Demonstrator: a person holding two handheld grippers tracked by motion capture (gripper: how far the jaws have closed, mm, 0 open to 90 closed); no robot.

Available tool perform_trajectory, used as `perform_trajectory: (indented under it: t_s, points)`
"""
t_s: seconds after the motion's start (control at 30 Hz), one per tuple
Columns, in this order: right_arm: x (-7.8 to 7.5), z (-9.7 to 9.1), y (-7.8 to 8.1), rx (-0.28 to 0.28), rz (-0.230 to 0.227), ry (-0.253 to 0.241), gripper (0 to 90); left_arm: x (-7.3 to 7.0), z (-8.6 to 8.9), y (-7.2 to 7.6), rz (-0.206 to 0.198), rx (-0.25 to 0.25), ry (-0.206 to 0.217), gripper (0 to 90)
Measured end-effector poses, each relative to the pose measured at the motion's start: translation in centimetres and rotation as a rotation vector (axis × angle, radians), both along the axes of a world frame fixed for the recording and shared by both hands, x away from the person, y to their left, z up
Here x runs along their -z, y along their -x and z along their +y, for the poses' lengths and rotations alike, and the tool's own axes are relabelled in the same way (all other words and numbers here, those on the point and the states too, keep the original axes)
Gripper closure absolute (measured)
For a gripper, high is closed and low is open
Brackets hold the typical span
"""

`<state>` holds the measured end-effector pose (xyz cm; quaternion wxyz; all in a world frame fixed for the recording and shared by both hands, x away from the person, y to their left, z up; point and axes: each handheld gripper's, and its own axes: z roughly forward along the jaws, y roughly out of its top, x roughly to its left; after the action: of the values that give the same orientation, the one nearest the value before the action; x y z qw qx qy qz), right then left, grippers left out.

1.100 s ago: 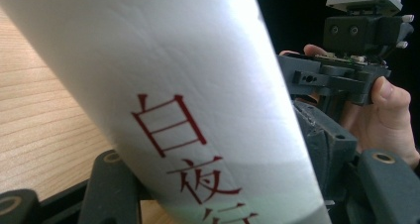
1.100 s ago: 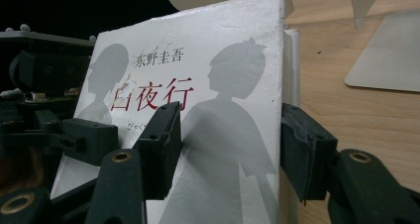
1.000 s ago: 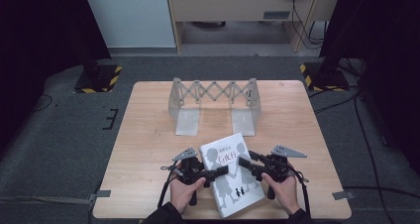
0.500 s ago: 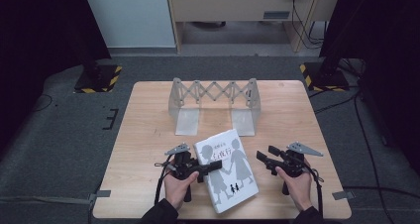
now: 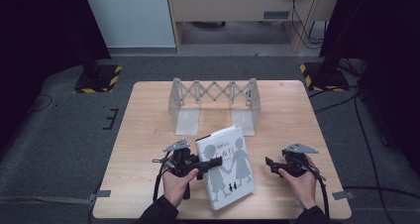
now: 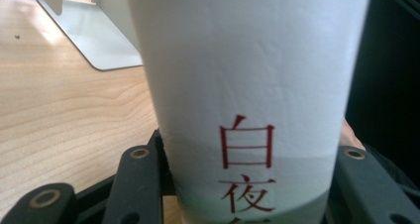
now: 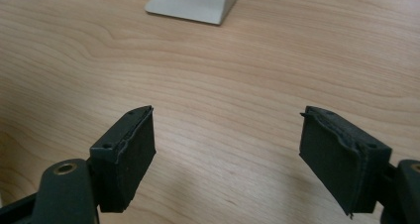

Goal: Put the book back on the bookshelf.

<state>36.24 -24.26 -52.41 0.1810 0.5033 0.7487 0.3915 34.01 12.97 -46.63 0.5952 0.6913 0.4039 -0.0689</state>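
A white book [image 5: 227, 170] with grey child silhouettes and red characters on its cover lies near the table's front edge, its left side raised a little. My left gripper [image 5: 213, 162] is shut on the book's spine side, and its jaws have just been closing on it. In the left gripper view the white spine [image 6: 247, 85] stands between the two black jaws of the left gripper [image 6: 247, 184]. My right gripper [image 5: 270, 163] is to the right of the book, apart from it. Its jaws have just been opening, and the right gripper [image 7: 228, 154] has bare wood between its pads.
A grey folding book rack [image 5: 213, 92] with two flat base plates stands at the middle back of the wooden table [image 5: 297, 115]. One base plate [image 7: 195, 1] lies ahead of the right gripper, another base plate [image 6: 99, 45] beside the book.
My right gripper has let go of the book and moved away to the right. The left gripper has closed on the book and lifted its left side slightly.
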Motion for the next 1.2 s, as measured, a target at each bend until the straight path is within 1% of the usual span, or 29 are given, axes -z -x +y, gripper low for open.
perform_trajectory:
  t_s: [0.1, 0.2, 0.23, 0.27, 0.3, 0.37, 0.4, 0.47, 0.5, 0.63, 0.7, 0.73, 0.8, 0.83, 0.87, 0.9, 0.93, 1.0, 1.13, 1.17, 1.2]
  points:
    - [0.1, -0.4, 0.0, 0.003, 0.003, 0.009, 20.5, -0.2, 0.1, 0.0, 0.001, -0.006, 0.001, 51.3]
    - [0.2, -1.2, -0.1, 0.016, 0.005, 0.038, 20.0, -0.6, 0.1, -0.1, 0.002, -0.023, 0.003, 52.1]
    - [0.2, -1.2, -0.1, 0.016, 0.005, 0.038, 20.0, -0.6, 0.1, -0.1, 0.002, -0.023, 0.003, 52.2]
    - [0.4, -1.4, -0.1, 0.024, 0.02, 0.049, 19.7, -0.7, 0.1, -0.1, 0.0, -0.024, 0.001, 52.3]
    - [0.6, -1.4, -0.2, 0.021, 0.022, 0.057, 19.2, -1.0, 0.0, -0.1, -0.009, -0.026, -0.006, 52.4]
    - [0.8, -1.5, -0.2, 0.037, 0.04, 0.067, 17.2, -1.3, -0.1, -0.2, -0.02, -0.022, -0.016, 52.5]
    - [0.9, -1.5, -0.3, 0.036, 0.044, 0.076, 16.4, -1.4, -0.1, -0.2, -0.024, -0.02, -0.018, 52.5]
    - [1.0, -1.6, -0.3, 0.036, 0.042, 0.079, 16.0, -1.6, -0.2, -0.2, -0.026, -0.018, -0.025, 52.6]
    - [1.1, -1.6, -0.4, 0.042, 0.043, 0.084, 14.3, -1.8, -0.3, -0.2, -0.031, -0.02, -0.032, 52.6]
    - [1.2, -1.7, -0.4, 0.059, 0.04, 0.099, 12.3, -2.2, -0.1, -0.1, -0.042, -0.021, -0.047, 52.6]
    - [1.3, -1.7, -0.4, 0.058, 0.031, 0.107, 11.8, -2.4, 0.0, -0.1, -0.045, -0.021, -0.053, 52.6]
    - [1.4, -1.7, -0.5, 0.056, 0.026, 0.125, 10.7, -2.7, 0.2, -0.1, -0.052, -0.021, -0.064, 52.6]
    - [1.4, -1.6, -0.5, 0.054, 0.025, 0.134, 9.9, -3.0, 0.5, -0.1, -0.058, -0.028, -0.078, 52.6]
    - [1.4, -1.6, -0.5, 0.054, 0.025, 0.134, 9.9, -3.0, 0.5, -0.1, -0.058, -0.028, -0.078, 52.6]
    - [1.4, -1.5, -0.5, 0.048, 0.031, 0.144, 8.2, -3.2, 0.9, -0.1, -0.059, -0.038, -0.088, 52.6]
    - [1.4, -1.5, -0.5, 0.048, 0.031, 0.144, 8.2, -3.2, 0.9, -0.1, -0.059, -0.038, -0.088, 52.6]
    - [1.4, -1.5, -0.5, 0.066, 0.035, 0.146, 6.2, -3.4, 1.3, -0.2, -0.063, -0.046, -0.096, 52.6]
    - [1.5, -1.5, -0.5, 0.066, 0.035, 0.145, 5.6, -3.5, 1.5, -0.2, -0.066, -0.05, -0.101, 52.5]
    - [1.5, -1.6, -0.6, 0.071, 0.039, 0.145, 5.0, -4.0, 2.5, -0.4, -0.079, -0.091, -0.119, 52.5]
    - [1.5, -1.6, -0.6, 0.071, 0.04, 0.145, 4.9, -4.0, 2.5, -0.4, -0.079, -0.091, -0.119, 52.4]
    - [1.5, -1.5, -0.6, 0.072, 0.04, 0.144, 4.9, -4.2, 2.9, -0.4, -0.082, -0.111, -0.126, 52.4]
